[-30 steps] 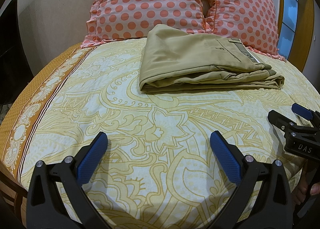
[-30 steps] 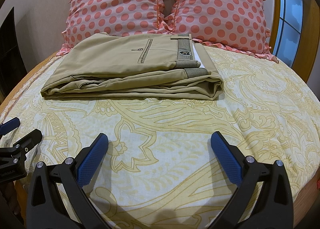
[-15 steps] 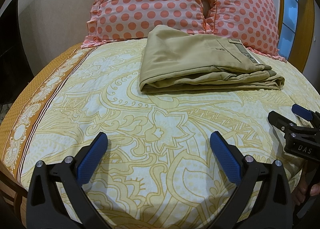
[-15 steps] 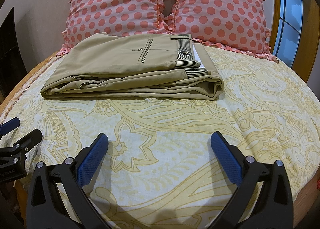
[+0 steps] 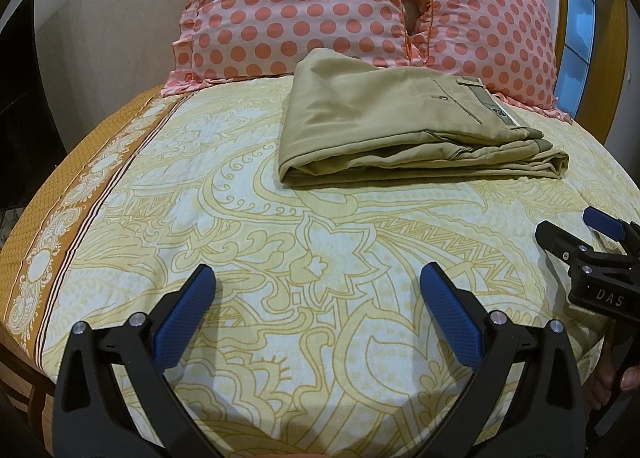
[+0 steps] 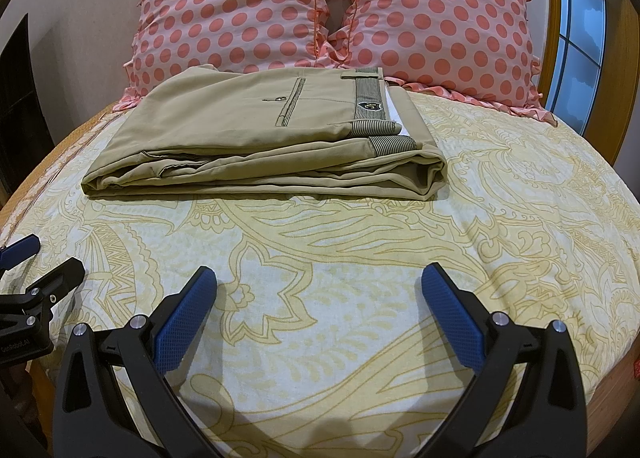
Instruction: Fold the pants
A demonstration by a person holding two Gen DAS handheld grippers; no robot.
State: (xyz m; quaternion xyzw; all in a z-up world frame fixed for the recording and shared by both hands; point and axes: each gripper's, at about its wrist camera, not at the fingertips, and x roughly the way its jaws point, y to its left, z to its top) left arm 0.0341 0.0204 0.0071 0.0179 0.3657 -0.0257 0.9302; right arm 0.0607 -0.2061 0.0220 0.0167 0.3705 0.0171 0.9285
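Note:
Khaki pants (image 5: pixel 400 129) lie folded into a flat stack on the bed, just before the pillows; they also show in the right wrist view (image 6: pixel 264 137), with the striped waistband at the right end. My left gripper (image 5: pixel 316 286) is open and empty, low over the sheet, well short of the pants. My right gripper (image 6: pixel 318 286) is open and empty too, also well short of them. Each gripper shows at the edge of the other's view: the right one (image 5: pixel 576 234) and the left one (image 6: pixel 36 262).
The bed carries a yellow patterned sheet (image 5: pixel 320 242) with an orange border (image 5: pixel 60 217) at the left. Two pink polka-dot pillows (image 6: pixel 240 5) (image 6: pixel 440 17) stand at the head. A window (image 6: pixel 576 37) in a wooden frame is at the right.

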